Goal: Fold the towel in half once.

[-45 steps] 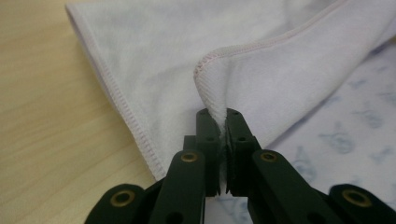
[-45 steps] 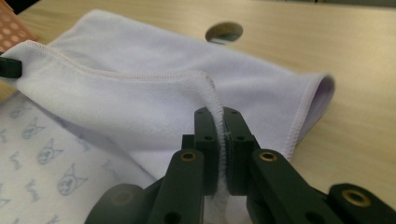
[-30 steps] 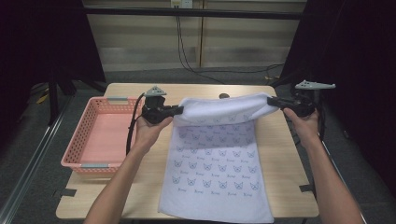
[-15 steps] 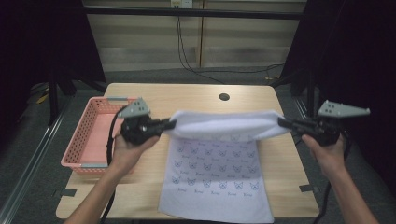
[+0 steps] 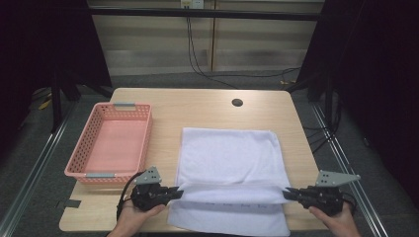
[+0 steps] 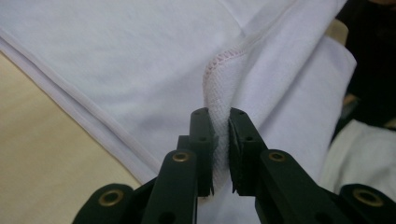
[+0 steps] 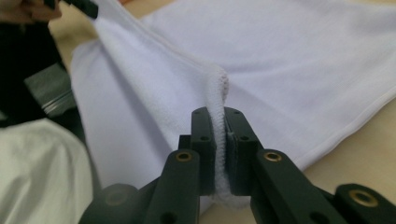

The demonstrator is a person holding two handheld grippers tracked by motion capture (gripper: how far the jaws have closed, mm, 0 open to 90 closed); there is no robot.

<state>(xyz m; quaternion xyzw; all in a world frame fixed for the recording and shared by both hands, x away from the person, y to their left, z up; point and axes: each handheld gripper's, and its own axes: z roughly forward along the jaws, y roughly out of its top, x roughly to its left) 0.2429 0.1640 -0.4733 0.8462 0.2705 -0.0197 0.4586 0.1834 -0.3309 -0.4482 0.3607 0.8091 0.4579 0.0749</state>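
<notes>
Desk [image 5: 207, 106] of light wood carries all the work, and most of its middle is under the towel [image 5: 230, 158]. The towel is white and lies folded over itself: the upper layer covers nearly the whole lower layer, and only a strip of the lower layer shows at the near edge of the desk. I judge from this that the first fold, far edge to near edge, is almost finished. The folded edge at the far side looks straight and the surface is quite flat.

To the left of the towel stands the pink basket [image 5: 81, 163], near it but apart, with nothing inside. Perhaps the folded towel goes there at the end; this step is not yet done.

The left gripper [image 5: 179, 191] grasps the left corner of the upper layer, and in the left gripper view the cloth hem [image 6: 219, 121] sits between its pads. The right gripper [image 5: 288, 193] grasps the right corner in the same way, with the hem [image 7: 218, 116] pinched between the pads. Both grippers have just been opening a little, though the cloth is between the pads and seems held.

What is left, in my judgement: lay the corners down, release them, then make more folds.
</notes>
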